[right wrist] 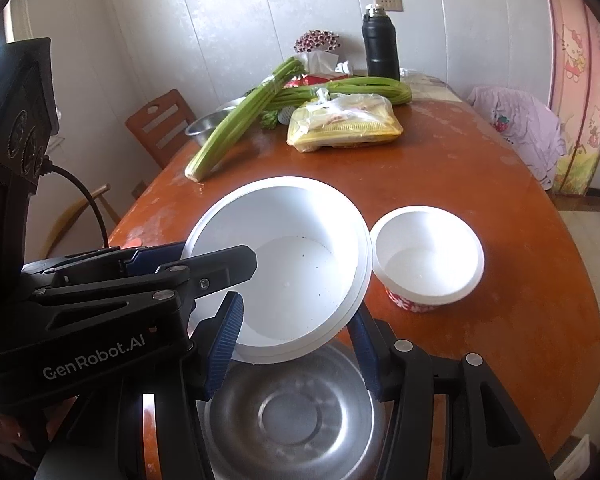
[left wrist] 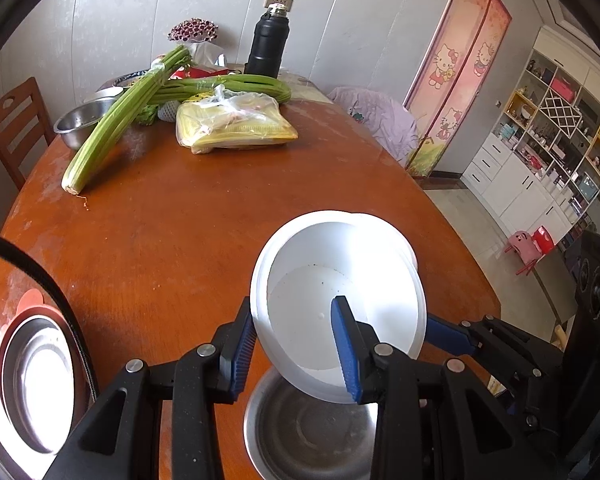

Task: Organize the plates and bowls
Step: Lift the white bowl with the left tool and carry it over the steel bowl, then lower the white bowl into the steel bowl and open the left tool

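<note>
From my left wrist camera, the sorting looks only partly done: the white bowl point(left wrist: 340, 304) is off the desk point(left wrist: 172, 240), tilted over a steel bowl point(left wrist: 304, 436) that sits right below it, and it has not been set down anywhere yet. A steel plate on a red mat point(left wrist: 36, 380) lies at the left edge, and another steel bowl point(left wrist: 84, 120) waits far back beside the celery point(left wrist: 120, 120) and a bagged packet point(left wrist: 236, 124). My left fingers point(left wrist: 294, 354) are pinched down on the near rim of the white bowl, one blue pad outside the wall and one inside. My right fingers point(left wrist: 452, 334) reach the bowl's right edge. From my right wrist camera, the same white bowl point(right wrist: 284, 264) hangs over the steel bowl point(right wrist: 296, 412), and it looks like two nested white bowls, judging by the doubled rim. My right fingers point(right wrist: 296, 344) stand partly apart, one on each side of the near rim; whether the pads actually press it I cannot tell. My left fingers point(right wrist: 204, 264) clamp the rim at the left. A smaller white bowl point(right wrist: 428, 260) with a red base stands on the desk point(right wrist: 480, 168) just beside, not yet stacked, so I judge most of the gathering is left.
</note>
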